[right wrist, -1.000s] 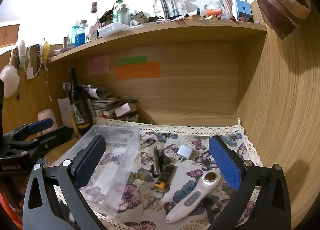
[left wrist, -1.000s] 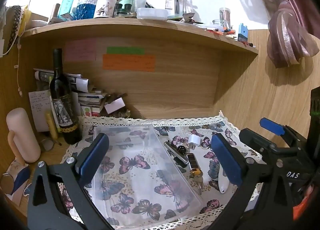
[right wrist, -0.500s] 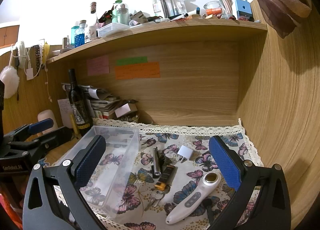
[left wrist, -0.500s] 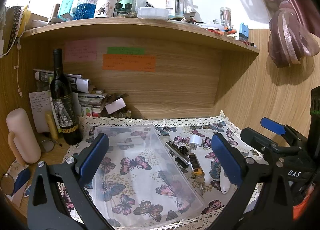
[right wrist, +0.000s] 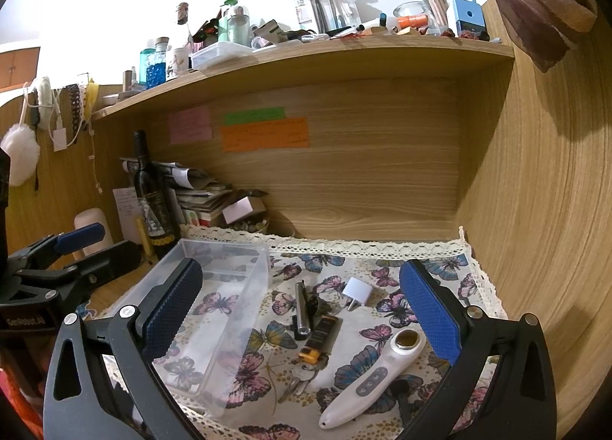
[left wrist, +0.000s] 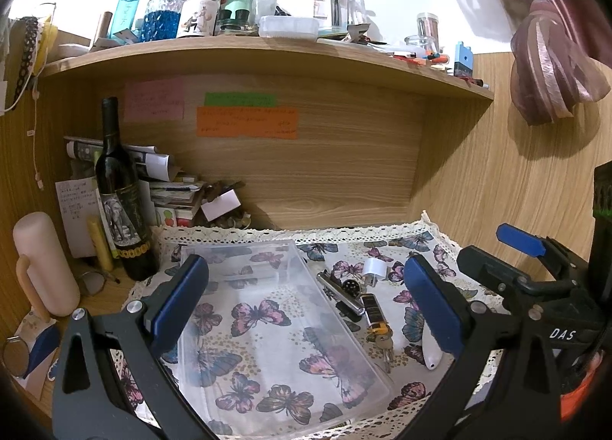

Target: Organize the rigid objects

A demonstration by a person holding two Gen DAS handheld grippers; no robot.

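A clear plastic bin (left wrist: 267,310) (right wrist: 214,310) lies empty on the butterfly cloth (right wrist: 382,287). Right of it lie a silver metal tube (right wrist: 301,308) (left wrist: 342,296), a white plug adapter (right wrist: 356,294) (left wrist: 375,268), a black-and-yellow key fob with keys (right wrist: 315,344) (left wrist: 376,321), and a white handheld device (right wrist: 376,375) (left wrist: 430,352). My left gripper (left wrist: 306,302) hovers open above the bin. My right gripper (right wrist: 302,310) is open too, above the small items. Neither holds anything.
A dark wine bottle (left wrist: 122,202), stacked papers and books (left wrist: 172,191) and a pink cylinder (left wrist: 42,260) crowd the left side. Wooden walls close the back and right. A shelf (left wrist: 267,53) overhead carries several bottles and jars.
Both views have shifted only slightly; the objects on the cloth lie where they were and both grippers stay open.
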